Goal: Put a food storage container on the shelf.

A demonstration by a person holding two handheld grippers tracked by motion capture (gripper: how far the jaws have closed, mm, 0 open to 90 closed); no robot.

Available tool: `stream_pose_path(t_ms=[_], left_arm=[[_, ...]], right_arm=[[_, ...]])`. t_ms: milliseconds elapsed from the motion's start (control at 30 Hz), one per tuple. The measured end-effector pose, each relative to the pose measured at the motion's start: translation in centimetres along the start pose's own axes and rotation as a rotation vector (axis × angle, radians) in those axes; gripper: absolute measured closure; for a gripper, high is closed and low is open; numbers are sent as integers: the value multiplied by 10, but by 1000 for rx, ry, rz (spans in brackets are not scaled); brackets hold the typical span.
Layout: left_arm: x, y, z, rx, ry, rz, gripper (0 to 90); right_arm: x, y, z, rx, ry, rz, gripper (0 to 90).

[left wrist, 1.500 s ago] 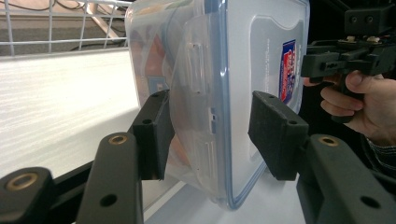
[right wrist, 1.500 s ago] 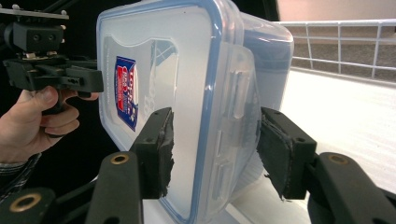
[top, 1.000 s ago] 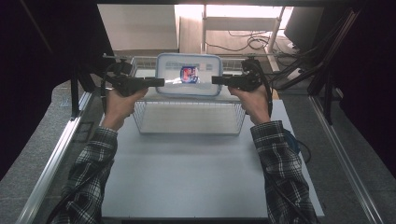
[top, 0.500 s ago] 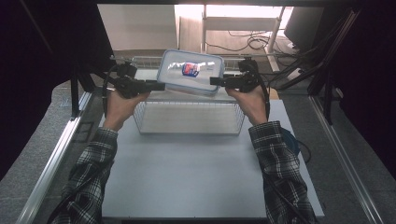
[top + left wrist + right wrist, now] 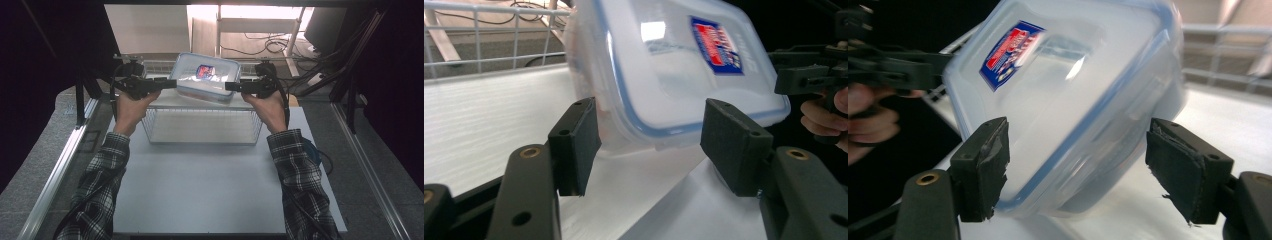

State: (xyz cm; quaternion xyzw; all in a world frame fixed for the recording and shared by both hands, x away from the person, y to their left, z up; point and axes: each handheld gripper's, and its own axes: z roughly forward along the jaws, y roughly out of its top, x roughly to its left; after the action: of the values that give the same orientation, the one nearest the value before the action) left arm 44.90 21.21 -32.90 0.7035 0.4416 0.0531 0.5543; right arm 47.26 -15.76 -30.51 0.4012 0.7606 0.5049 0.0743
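A clear plastic food container [image 5: 205,77] with a blue-sealed lid and a red-and-blue label lies tilted on the top of a white wire rack [image 5: 200,131]. My left gripper [image 5: 171,84] is at its left end and my right gripper [image 5: 229,86] at its right end, both held level. In the left gripper view the container [image 5: 664,65] is just beyond my left gripper [image 5: 651,145], whose jaws have just been opening and stand clear of it. In the right gripper view the blurred container [image 5: 1068,100] lies between the spread jaws of my right gripper [image 5: 1078,160], which have also been opening.
The rack stands at the far end of a white table mat [image 5: 210,185]. Metal rails [image 5: 60,165] run along both sides of the table. Cables [image 5: 270,47] and a pale frame lie behind the rack. Dark stands rise at left and right.
The container went from level between the two grippers to tilted on the rack top. Both grippers' jaws have spread and let go of it. The hands stayed nearly in place.
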Motion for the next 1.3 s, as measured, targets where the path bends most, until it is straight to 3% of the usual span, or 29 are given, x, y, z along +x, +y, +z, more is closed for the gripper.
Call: stream_pose_path(t_ms=[133, 233, 400, 433, 733, 1300], left_arm=[[-3, 4, 5, 3, 20, 9, 389], [-2, 7, 8, -2, 51, 9, 393], [2, 11, 12, -34, 45, -15, 458], [2, 13, 12, -37, 56, -16, 477], [4, 10, 10, -31, 24, -62, 532], [-14, -3, -12, -13, 64, -23, 568]], right_arm=[[5, 3, -3, -9, -93, -48, 238], [5, 4, -3, -6, -96, -51, 270], [6, 5, -5, -5, -66, -40, 421], [6, 5, -5, 0, -63, -39, 423], [1, 6, -7, 20, -24, -16, 467], [3, 8, 0, 14, -8, -12, 453]])
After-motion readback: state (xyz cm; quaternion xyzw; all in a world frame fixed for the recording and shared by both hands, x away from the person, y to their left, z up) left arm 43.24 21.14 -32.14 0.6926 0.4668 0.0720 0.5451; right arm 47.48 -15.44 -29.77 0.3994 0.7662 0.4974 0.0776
